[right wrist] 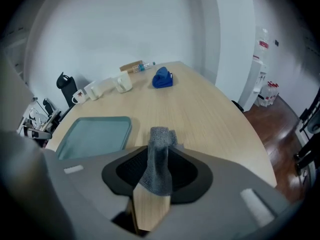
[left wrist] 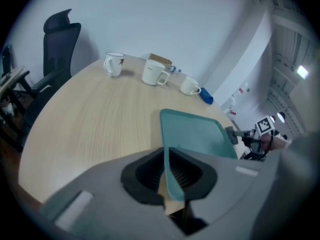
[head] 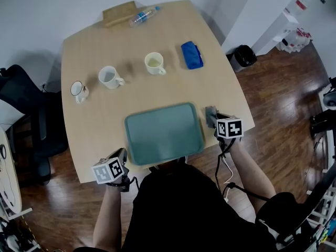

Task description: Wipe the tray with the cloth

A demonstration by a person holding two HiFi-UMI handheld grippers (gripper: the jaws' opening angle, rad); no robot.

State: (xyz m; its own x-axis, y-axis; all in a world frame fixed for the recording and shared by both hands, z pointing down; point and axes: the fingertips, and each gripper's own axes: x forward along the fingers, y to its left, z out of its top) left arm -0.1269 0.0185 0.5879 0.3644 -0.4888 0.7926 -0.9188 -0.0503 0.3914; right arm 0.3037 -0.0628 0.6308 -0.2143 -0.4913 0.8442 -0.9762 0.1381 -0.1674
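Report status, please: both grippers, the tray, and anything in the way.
Left gripper shut on near rim of tray. Right gripper open, grey cloth standing loose in it, right of tray. Nothing on tray; mugs far behind it.

The person's head point(head: 173, 180) covers part of the near rim of the tray point(head: 127, 135). The label on the far bottle point(head: 143, 16) and the print on the left mug point(head: 79, 91) are too small to read.

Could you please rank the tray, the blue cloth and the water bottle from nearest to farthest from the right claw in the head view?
1. The tray, just left of the right claw.
2. The blue cloth, ahead of it, midway up the table.
3. The water bottle, at the far edge.
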